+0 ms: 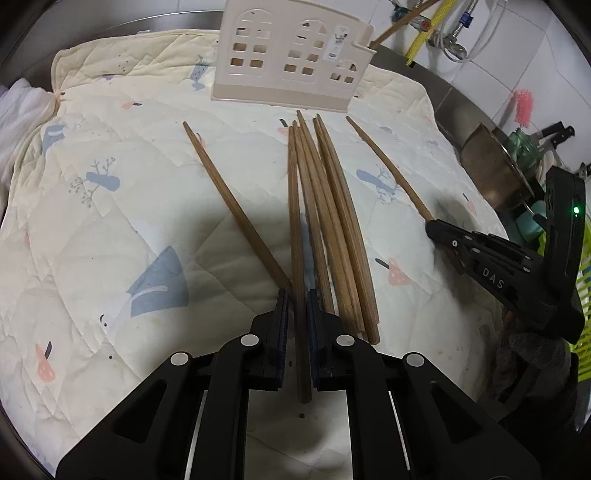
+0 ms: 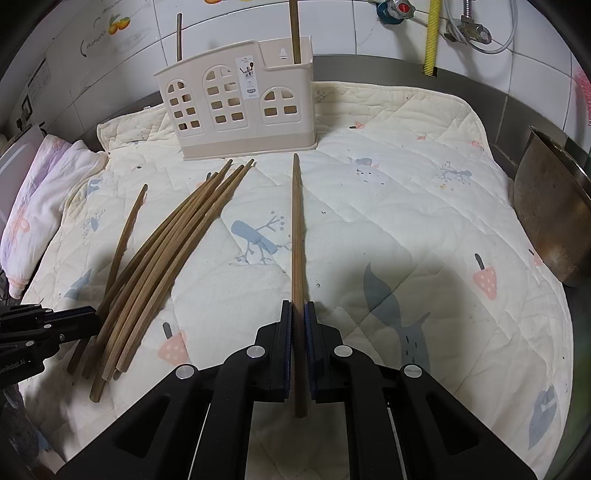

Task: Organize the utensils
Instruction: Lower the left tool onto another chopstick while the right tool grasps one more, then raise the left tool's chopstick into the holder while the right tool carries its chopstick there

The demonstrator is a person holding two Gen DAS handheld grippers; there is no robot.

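Several wooden chopsticks (image 1: 332, 221) lie in a loose bunch on a quilted mat (image 1: 110, 221), in front of a beige utensil holder (image 1: 291, 59). One chopstick (image 1: 236, 206) lies apart to the left. My left gripper (image 1: 295, 299) is shut on a chopstick (image 1: 295, 229) from the bunch. My right gripper (image 2: 298, 308) is shut on a single chopstick (image 2: 297, 229) pointing toward the holder (image 2: 236, 107). The holder has two chopsticks (image 2: 294, 29) standing in it. The bunch (image 2: 166, 258) lies left of my right gripper. The left gripper (image 2: 74, 321) shows at the left edge.
A metal bowl (image 2: 554, 214) stands at the mat's right edge. Folded cloths (image 2: 44, 199) lie at the left. Tiled wall with taps and hoses (image 2: 432, 37) is behind. A green basket (image 1: 583, 295) and knives sit far right in the left wrist view.
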